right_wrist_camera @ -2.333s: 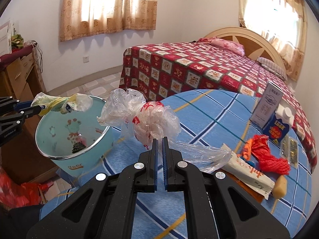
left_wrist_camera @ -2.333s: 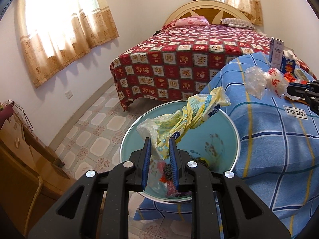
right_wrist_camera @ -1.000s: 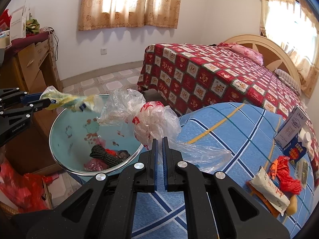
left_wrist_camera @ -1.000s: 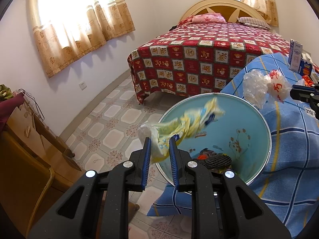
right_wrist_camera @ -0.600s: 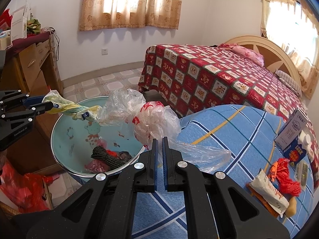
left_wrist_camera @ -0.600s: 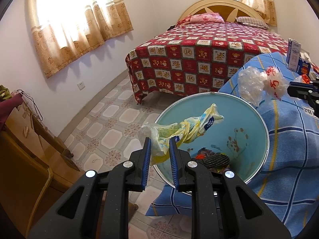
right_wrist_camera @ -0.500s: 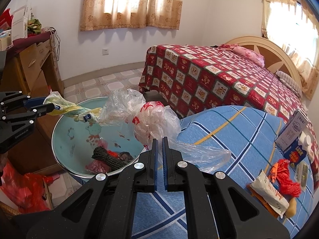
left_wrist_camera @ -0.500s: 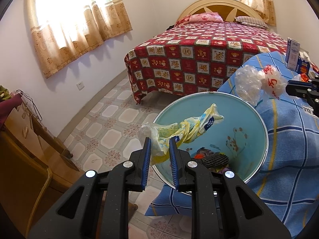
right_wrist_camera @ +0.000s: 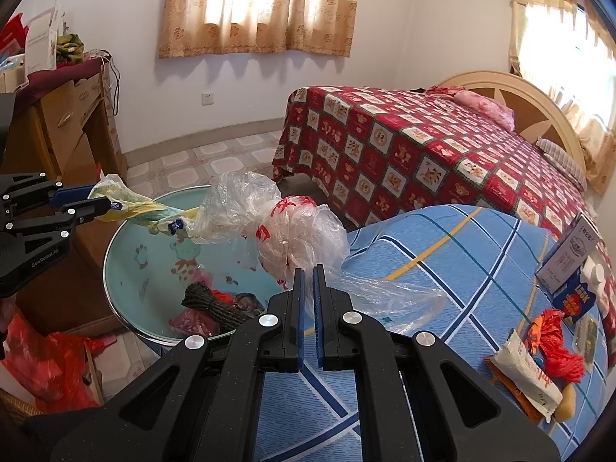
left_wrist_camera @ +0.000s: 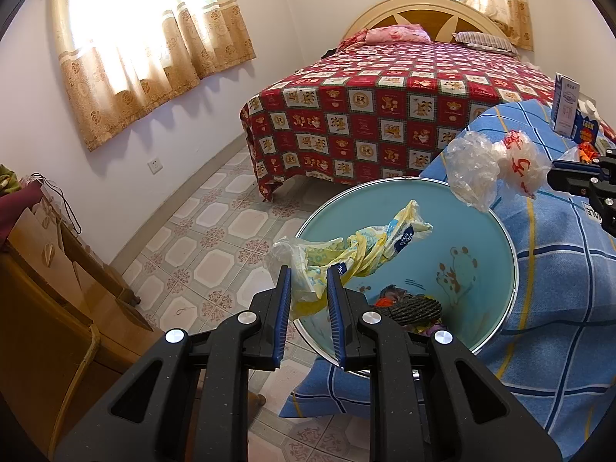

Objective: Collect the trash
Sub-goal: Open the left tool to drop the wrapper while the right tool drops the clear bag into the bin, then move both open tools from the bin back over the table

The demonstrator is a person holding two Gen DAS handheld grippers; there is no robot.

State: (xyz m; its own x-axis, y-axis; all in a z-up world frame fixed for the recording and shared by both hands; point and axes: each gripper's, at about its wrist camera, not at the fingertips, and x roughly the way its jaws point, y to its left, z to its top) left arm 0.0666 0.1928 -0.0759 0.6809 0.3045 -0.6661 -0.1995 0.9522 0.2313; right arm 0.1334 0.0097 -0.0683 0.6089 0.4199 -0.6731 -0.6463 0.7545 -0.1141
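A light blue bin (left_wrist_camera: pixel 496 231) (right_wrist_camera: pixel 127 246) stands beside the blue checked table, with dark cord and red scraps at its bottom. My left gripper (left_wrist_camera: pixel 307 275) (right_wrist_camera: pixel 90 200) is shut on a crumpled yellow wrapper (left_wrist_camera: pixel 358 248) (right_wrist_camera: pixel 142 210), which hangs over the bin's near rim. My right gripper (right_wrist_camera: pixel 308 269) (left_wrist_camera: pixel 550 177) is shut on a clear plastic bag with red print (right_wrist_camera: pixel 285 227) (left_wrist_camera: pixel 496 165), held over the bin's edge by the table.
The blue checked tablecloth (right_wrist_camera: pixel 454 254) carries a red net (right_wrist_camera: pixel 558 346), a white wrapper (right_wrist_camera: pixel 527 373), a blue carton (right_wrist_camera: pixel 573 300) and a white card (right_wrist_camera: pixel 569 254). A red patterned bed (left_wrist_camera: pixel 385 104) is behind. A wooden cabinet (left_wrist_camera: pixel 46 296) and red bag (right_wrist_camera: pixel 57 365) flank the bin.
Over the last second both grippers have kept their grips and hardly moved; the yellow wrapper's loose end has settled lower over the bin.
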